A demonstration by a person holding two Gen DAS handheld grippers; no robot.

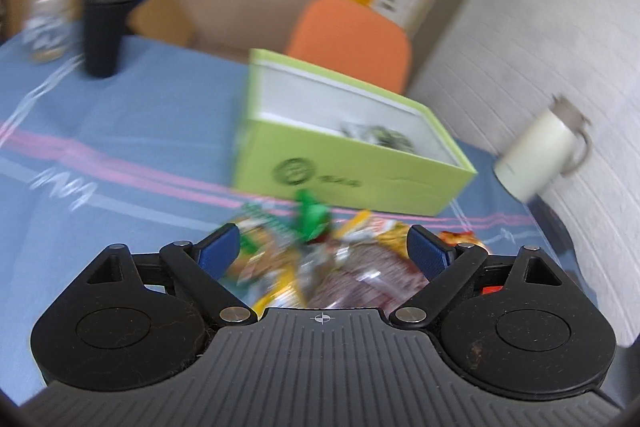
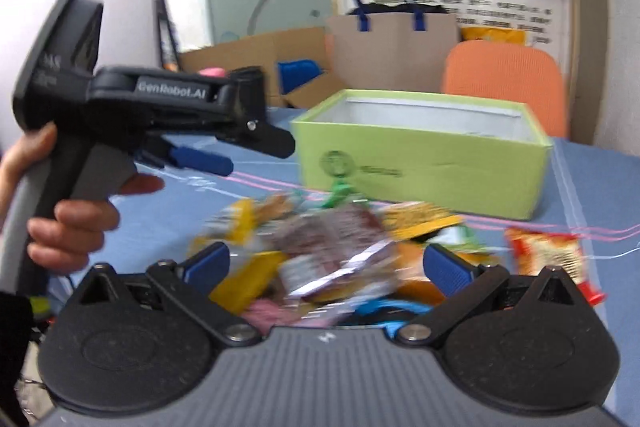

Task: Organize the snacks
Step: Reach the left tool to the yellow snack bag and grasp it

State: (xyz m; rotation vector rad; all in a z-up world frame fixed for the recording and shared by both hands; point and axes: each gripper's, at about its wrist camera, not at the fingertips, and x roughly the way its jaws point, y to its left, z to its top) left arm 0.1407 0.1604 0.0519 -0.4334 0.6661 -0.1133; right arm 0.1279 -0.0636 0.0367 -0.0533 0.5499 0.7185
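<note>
Left wrist view looks over a heap of snack packets lying on the blue tablecloth just in front of a lime-green cardboard box. The box is open-topped with a white lining, and only this view looks into it: one dark-printed packet lies at its far end. The left gripper hangs over the heap with its blue-padded jaws spread wide, pressing on nothing.

Only this view shows a cream mug with a handle near the wall, a black tumbler and a pink-capped bottle at the far side of the cloth.

The right wrist view shows the same heap as crinkled, glossy foil and plastic in yellow, maroon, orange and green, blurred. A red and orange packet lies apart to the right. The right gripper also stands wide apart above the packets, gripping none. Only here is the left tool seen from the side: a black pistol-shaped body held in a hand, its blue fingers above the cloth.

Behind the box stand an orange padded chair, a brown paper bag with blue handles and flat cardboard.
</note>
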